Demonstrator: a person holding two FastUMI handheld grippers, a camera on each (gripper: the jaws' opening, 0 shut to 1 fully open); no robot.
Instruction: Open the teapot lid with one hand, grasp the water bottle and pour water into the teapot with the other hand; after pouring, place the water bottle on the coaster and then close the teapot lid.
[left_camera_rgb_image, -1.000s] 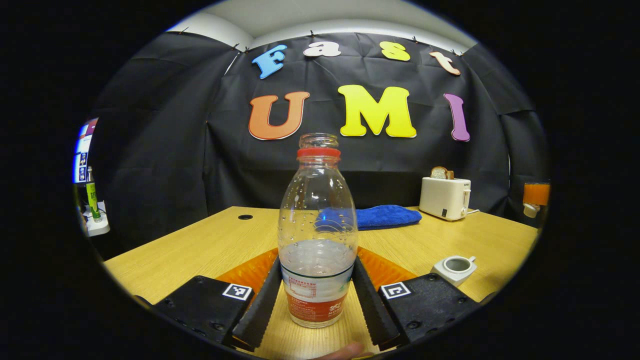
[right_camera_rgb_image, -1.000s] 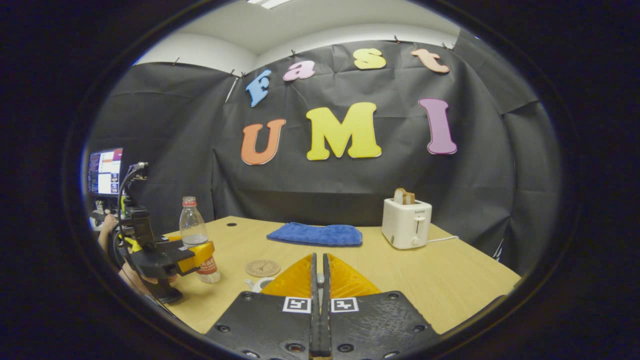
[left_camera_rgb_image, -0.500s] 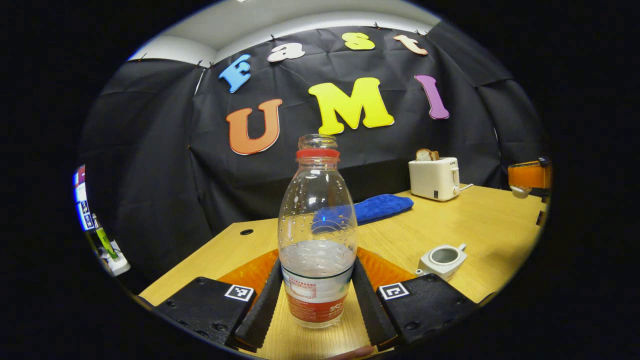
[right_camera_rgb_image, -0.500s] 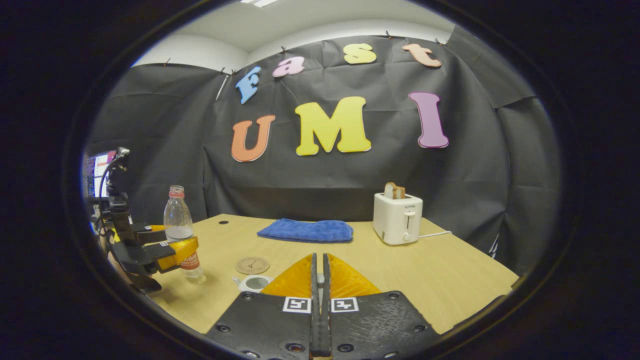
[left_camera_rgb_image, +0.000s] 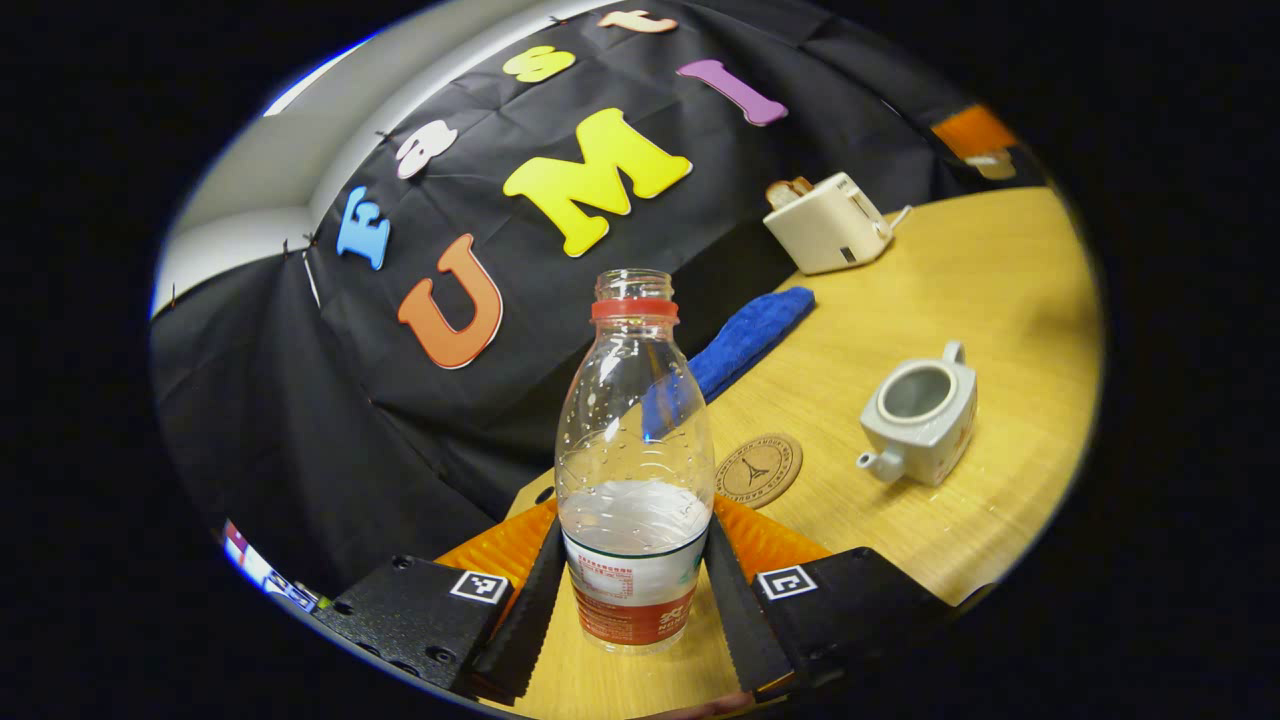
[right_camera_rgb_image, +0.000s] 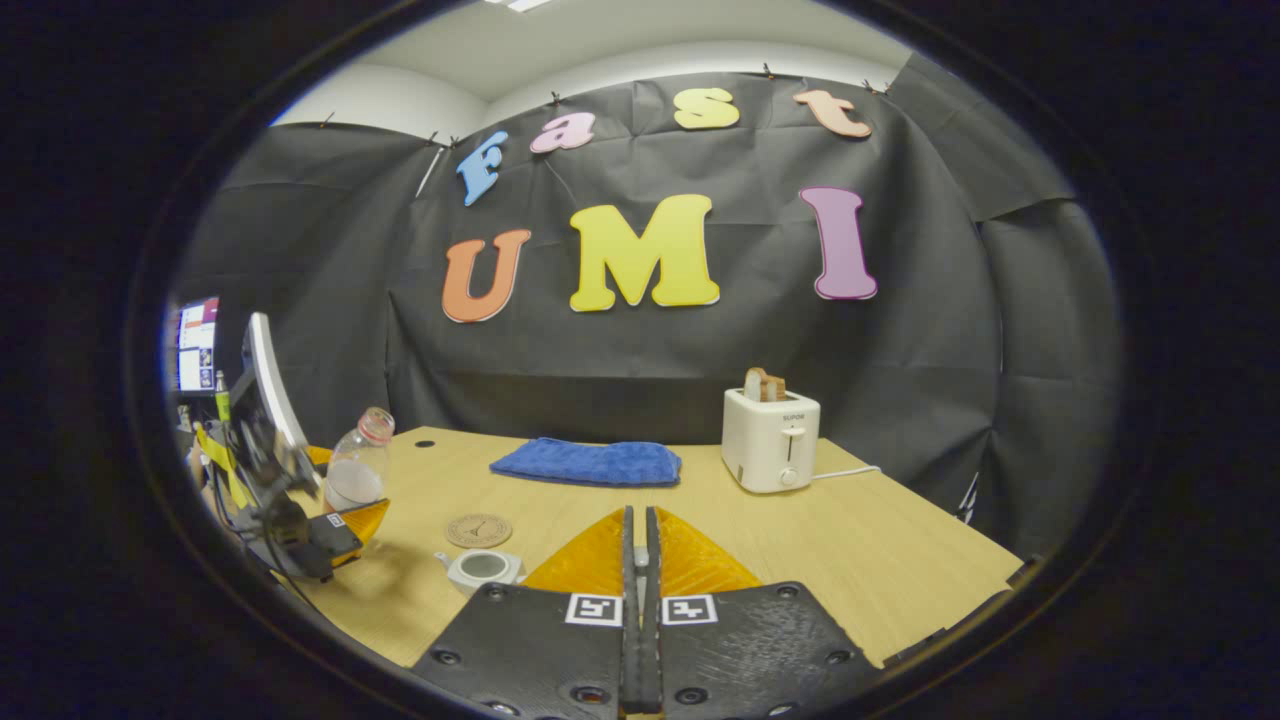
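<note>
A clear water bottle (left_camera_rgb_image: 635, 440) with a red neck ring, no cap and about a third full sits between the fingers of my left gripper (left_camera_rgb_image: 633, 530), which is shut on its labelled lower part. In the right gripper view the bottle (right_camera_rgb_image: 358, 465) is off the table and leans right, toward the teapot (right_camera_rgb_image: 480, 568). The white teapot (left_camera_rgb_image: 925, 410) stands open on the table, with the round cork coaster (left_camera_rgb_image: 758, 468) beside it. My right gripper (right_camera_rgb_image: 638, 520) is shut, and in the left gripper view it (left_camera_rgb_image: 975, 135) hangs high with the small white lid (left_camera_rgb_image: 992, 165) under it.
A white toaster (right_camera_rgb_image: 770, 440) holding bread stands at the back right of the wooden table (right_camera_rgb_image: 850, 560). A folded blue cloth (right_camera_rgb_image: 587, 463) lies at the back middle. A monitor (right_camera_rgb_image: 195, 343) glows beyond the table's left edge.
My left gripper has raised the bottle off the table and tipped it to the right, toward the teapot. The right gripper stayed shut and barely shifted.
</note>
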